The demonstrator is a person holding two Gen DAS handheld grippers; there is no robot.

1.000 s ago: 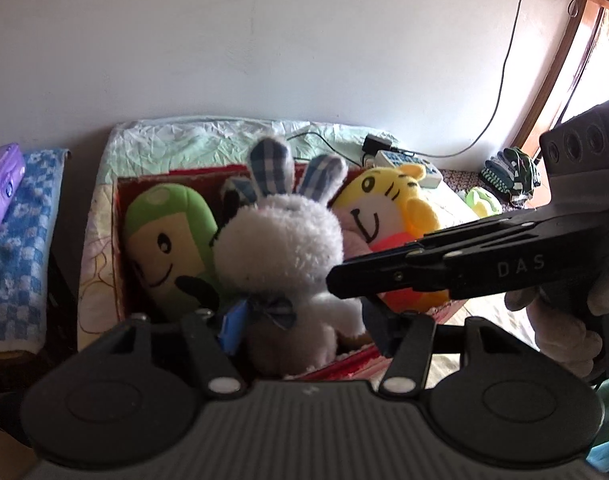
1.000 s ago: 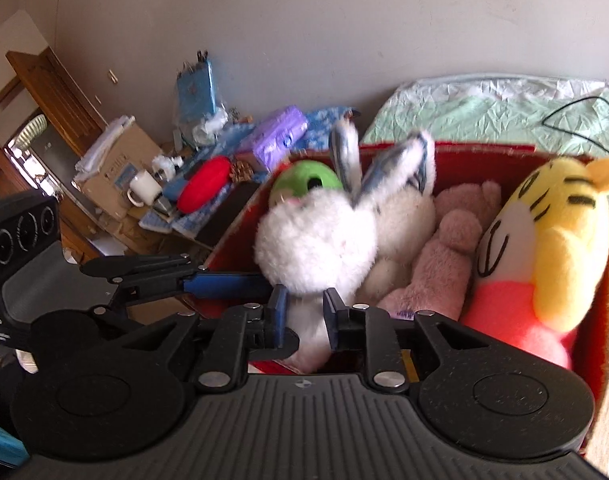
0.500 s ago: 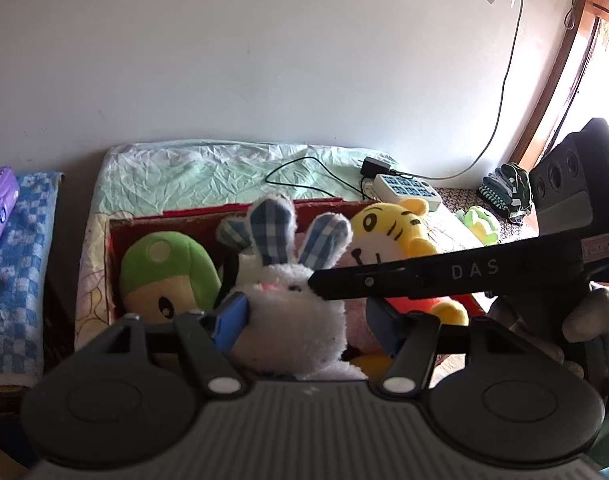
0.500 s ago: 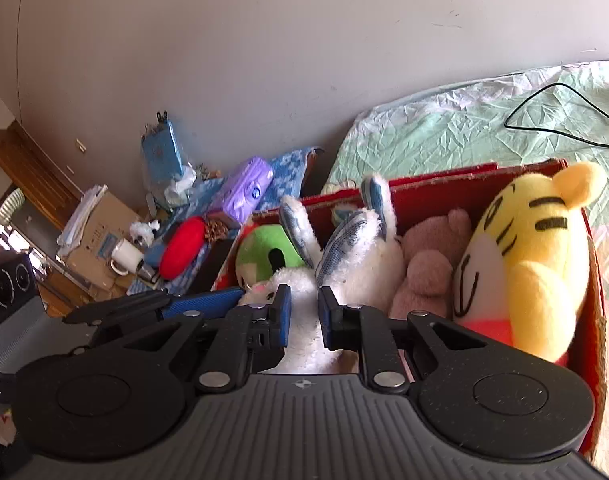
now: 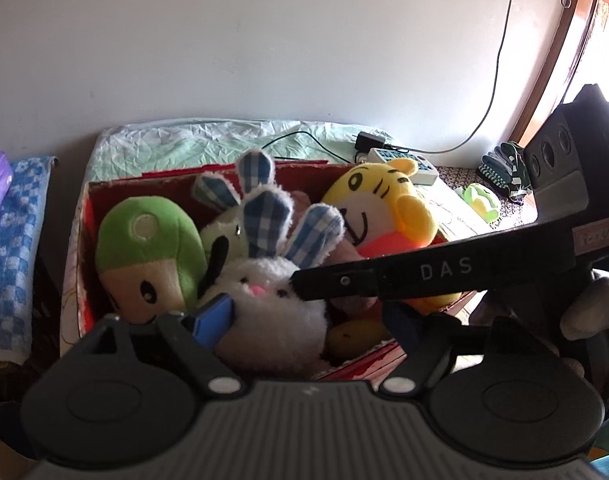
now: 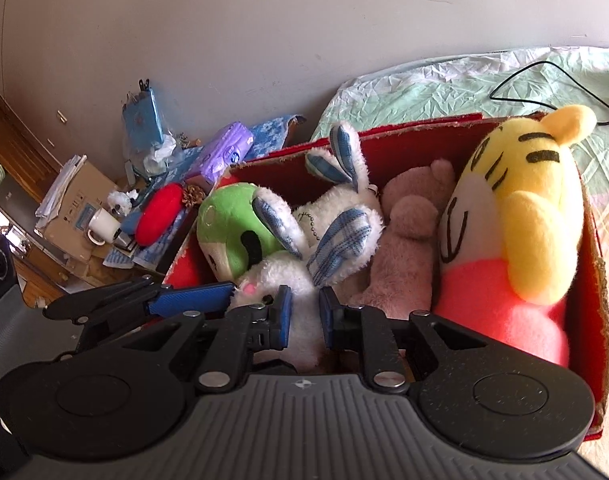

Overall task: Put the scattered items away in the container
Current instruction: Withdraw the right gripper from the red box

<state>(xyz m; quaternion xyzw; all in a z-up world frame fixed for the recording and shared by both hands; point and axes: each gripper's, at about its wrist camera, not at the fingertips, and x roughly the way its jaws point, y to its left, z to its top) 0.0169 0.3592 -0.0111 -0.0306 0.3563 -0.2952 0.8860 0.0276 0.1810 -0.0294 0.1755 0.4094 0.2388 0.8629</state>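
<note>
The white rabbit plush, fluffy with blue-checked ears, lies inside the red box, wedged between green and pink toys. The right tongs pinch its fur; the left tongs are opening around its head, pads off it. Little free room remains inside the box walls.

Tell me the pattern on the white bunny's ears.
Blue-and-white check on the bunny's ears, clearest in left wrist view.

A bed with a crumpled pale-green sheet carries the red box. A black cable and a white power strip lie on it too.
</note>
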